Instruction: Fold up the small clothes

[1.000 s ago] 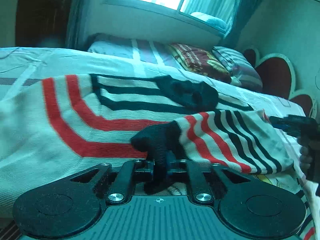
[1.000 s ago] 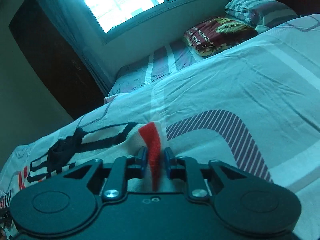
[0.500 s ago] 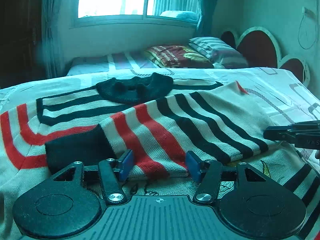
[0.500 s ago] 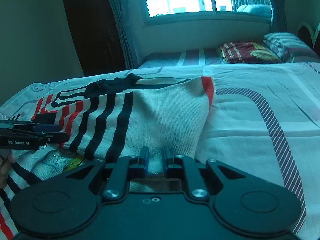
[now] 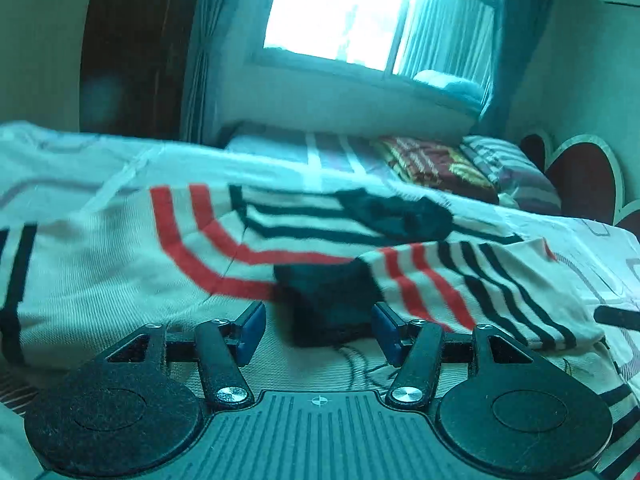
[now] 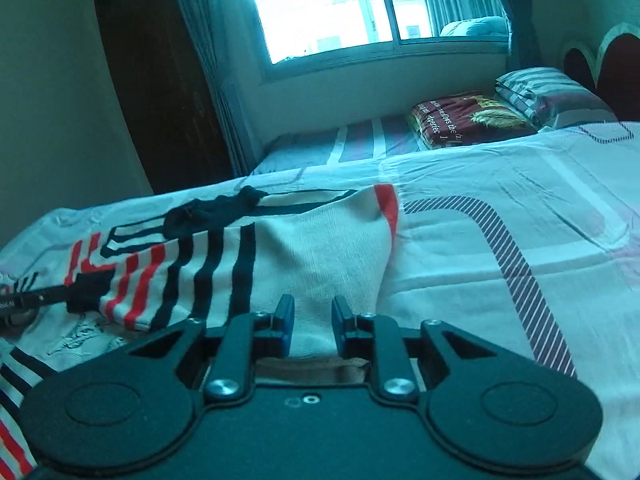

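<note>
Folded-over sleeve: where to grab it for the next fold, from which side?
Grip the black cuff, the sleeve's free end lying on the sweater. Probably come from the near side with the left gripper: its open jaws already straddle it.

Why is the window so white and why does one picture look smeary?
Left wrist view: the window is blown out by daylight, and the striped sweater is smeared by motion blur. Right wrist view: sharper, but the fisheye lens bends the room's edges.
</note>
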Tool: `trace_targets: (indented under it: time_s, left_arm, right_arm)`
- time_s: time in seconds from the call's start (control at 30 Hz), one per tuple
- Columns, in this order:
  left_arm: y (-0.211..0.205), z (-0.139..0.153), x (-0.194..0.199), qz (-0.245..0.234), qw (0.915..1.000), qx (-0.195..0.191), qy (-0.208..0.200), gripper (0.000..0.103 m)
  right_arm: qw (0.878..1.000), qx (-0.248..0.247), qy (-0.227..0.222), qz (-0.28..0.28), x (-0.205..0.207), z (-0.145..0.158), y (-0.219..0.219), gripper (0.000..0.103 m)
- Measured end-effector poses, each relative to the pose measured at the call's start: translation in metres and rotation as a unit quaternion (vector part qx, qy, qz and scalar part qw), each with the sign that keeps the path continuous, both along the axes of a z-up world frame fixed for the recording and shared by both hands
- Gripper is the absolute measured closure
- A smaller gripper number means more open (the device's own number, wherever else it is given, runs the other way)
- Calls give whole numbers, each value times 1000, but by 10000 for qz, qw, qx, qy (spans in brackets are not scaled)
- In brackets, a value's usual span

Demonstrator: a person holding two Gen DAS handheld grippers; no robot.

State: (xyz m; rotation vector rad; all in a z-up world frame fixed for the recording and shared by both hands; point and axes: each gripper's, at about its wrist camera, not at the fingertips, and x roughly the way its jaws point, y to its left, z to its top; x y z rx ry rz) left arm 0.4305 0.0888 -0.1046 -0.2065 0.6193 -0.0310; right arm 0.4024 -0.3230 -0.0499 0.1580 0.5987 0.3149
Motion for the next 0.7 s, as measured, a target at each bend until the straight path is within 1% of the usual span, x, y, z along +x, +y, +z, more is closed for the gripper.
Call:
trace_targets:
  time_s: [0.07, 0.13, 0.17, 0.2, 0.23, 0.27, 0.3, 0.37, 0.4, 0.43, 0.47, 0.5, 0.53, 0.57, 0.6, 0.63, 0.67, 0.7]
  left_arm:
    - [6, -12, 19, -16, 9989, -301, 349, 45]
    - [2, -17, 23, -67, 9984, -395, 390, 46]
    - [2, -18, 25, -48, 9982, -420, 431, 81]
    - [4, -19, 26, -29, 9971, -592, 485, 97]
    - [7, -19, 21, 34, 9962, -704, 508, 97]
    - [7, -22, 19, 32, 9966, -650, 514, 97]
    - [5, -23, 15, -5, 9974, -552, 463, 93]
    - [2, -12, 6, 52, 9983, -373, 440, 91]
    - [6, -2, -6, 104, 9990, -365, 239, 78]
    - [14, 5, -24, 140, 9989, -450, -73, 58]
    - [28, 11, -44, 346, 9977, -508, -284, 24]
    - [46, 15, -63, 629, 9956, -539, -448, 17]
    - [66, 15, -80, 878, 9929, -629, -506, 17]
    - [90, 14, -96, 1168, 9887, -800, -499, 24]
    - [117, 11, -112, 1565, 9811, -1021, -510, 39]
    - [146, 5, -126, 1952, 9714, -1254, -496, 47]
    - [174, 0, -140, 2377, 9587, -1492, -457, 55]
    - [201, -6, -154, 2800, 9429, -1741, -464, 55]
  right_arm:
    - [10000, 7, 53, -30, -2, -2, 5, 81]
    - [9999, 20, 131, -8, -1, -4, 12, 81]
    - [9999, 18, 149, -4, -1, -5, 15, 81]
    - [9999, 4, 153, -6, -1, -4, 17, 81]
    - [9999, 1, 145, -23, -1, -4, 19, 81]
    - [9999, 12, 155, -53, 0, -4, 19, 80]
    - [9998, -2, 203, -92, 2, -5, 19, 80]
    - [9986, -134, 472, -214, 8, -9, 18, 80]
    - [9987, -72, 436, -260, 7, -6, 14, 80]
    - [9990, -25, 350, -275, 3, -2, 12, 79]
    - [9993, -14, 272, -275, -1, 3, 10, 76]
    - [9993, -30, 242, -277, -4, 6, 9, 75]
    - [9993, -60, 260, -273, -6, 8, 8, 75]
    - [9992, -93, 287, -268, -7, 8, 8, 74]
    - [9991, -117, 312, -258, -9, 8, 8, 74]
    - [9990, -132, 347, -237, -10, 8, 9, 74]
    - [9990, -126, 374, -222, -12, 7, 9, 74]
    - [9989, -109, 395, -217, -13, 6, 11, 74]
